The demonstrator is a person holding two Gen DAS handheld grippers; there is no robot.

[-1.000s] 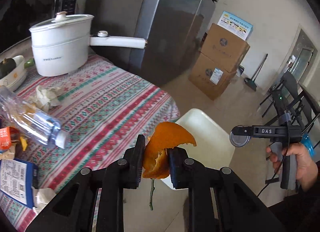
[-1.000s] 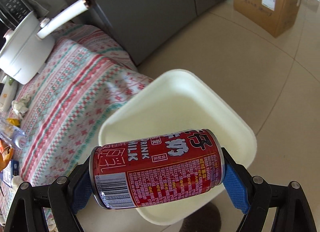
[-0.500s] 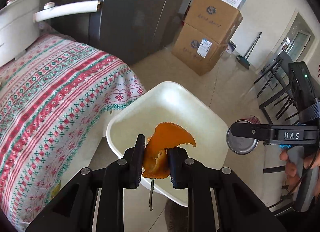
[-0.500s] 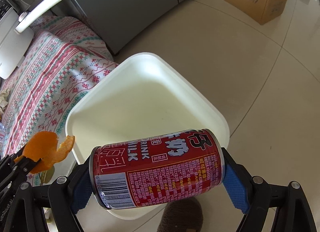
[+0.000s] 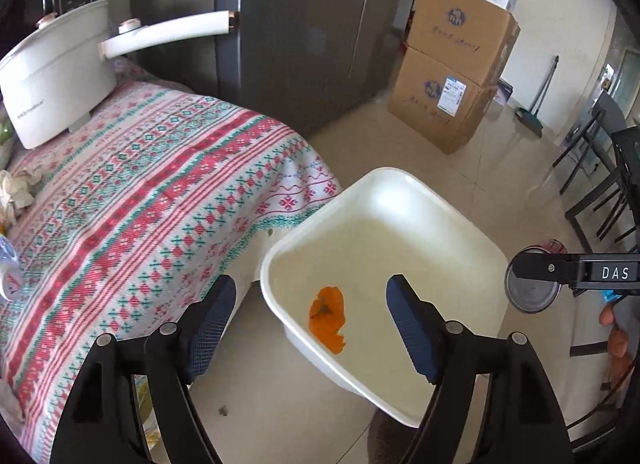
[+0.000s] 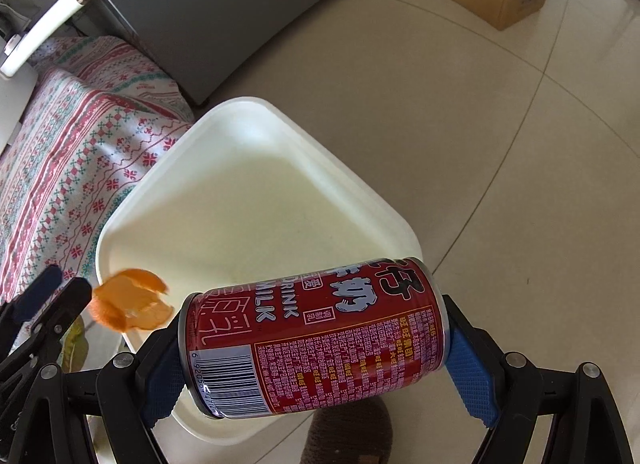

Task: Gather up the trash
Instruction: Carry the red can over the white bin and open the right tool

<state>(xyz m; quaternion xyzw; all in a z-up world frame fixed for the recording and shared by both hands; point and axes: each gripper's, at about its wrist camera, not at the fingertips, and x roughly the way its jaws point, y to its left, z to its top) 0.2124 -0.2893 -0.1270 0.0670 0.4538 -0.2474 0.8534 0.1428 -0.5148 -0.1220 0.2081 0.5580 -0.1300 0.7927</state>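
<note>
A white plastic bin (image 5: 440,208) stands on the floor beside the table. My left gripper (image 5: 312,308) hovers over its near side, jaws opening, nothing pressed between the pads. The orange peel (image 5: 326,318) is loose below them, inside the bin's outline; I cannot tell whether it has landed. In the right wrist view the peel (image 6: 128,306) shows by the bin's (image 6: 256,104) near-left rim, beside the left fingertips (image 6: 44,296). My right gripper (image 6: 316,344) is shut on a red milk can (image 6: 316,336), held sideways above the bin's near edge. The can's end (image 5: 530,288) also shows in the left wrist view.
A table under a red-and-green patterned cloth (image 5: 140,192) carries a white pot (image 5: 56,76) and crumpled tissue (image 5: 16,188). A grey fridge (image 5: 300,24), stacked cardboard boxes (image 5: 452,76) and dark chairs (image 5: 600,168) ring the tiled floor. A brown slipper (image 6: 348,432) lies beside the bin.
My left gripper swung from over the table to above the bin, then opened and let go of the orange peel. The right gripper carried the can slightly closer over the bin.
</note>
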